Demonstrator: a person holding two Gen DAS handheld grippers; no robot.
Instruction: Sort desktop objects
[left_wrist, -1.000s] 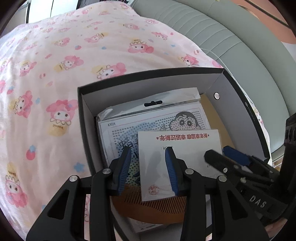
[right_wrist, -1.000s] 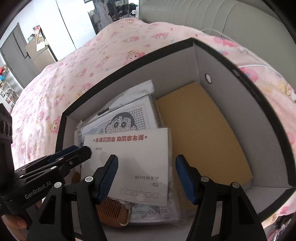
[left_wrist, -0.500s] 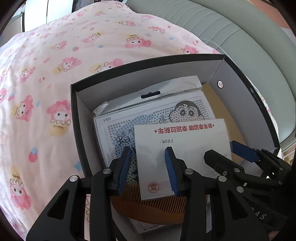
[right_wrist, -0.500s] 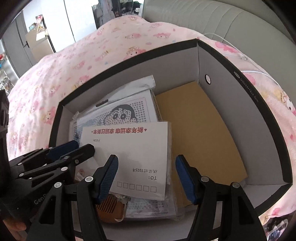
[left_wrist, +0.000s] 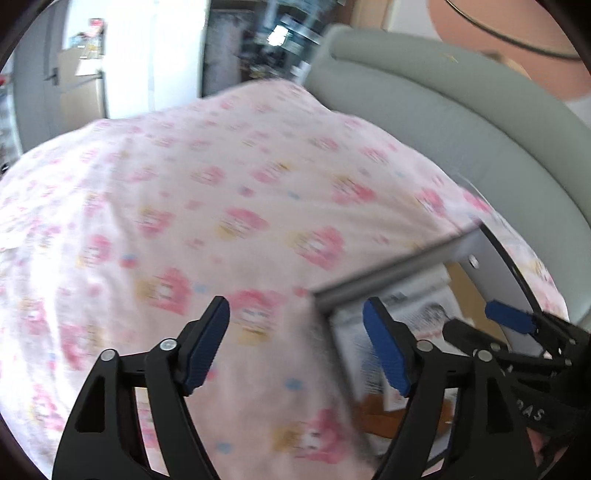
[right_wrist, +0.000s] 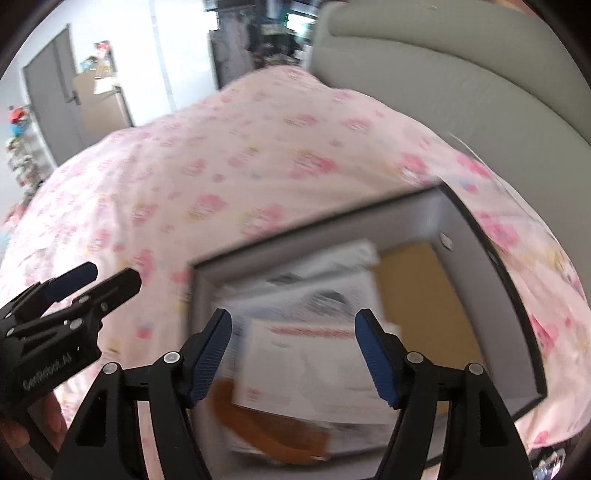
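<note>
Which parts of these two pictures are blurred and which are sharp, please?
Left wrist view: the pink bedspread and the box are smeared by motion blur, while the left gripper is crisp. Right wrist view: the box's papers are streaked and unreadable, the right gripper is sharp, and the fisheye lens bends the grey headboard into a curve.
</note>
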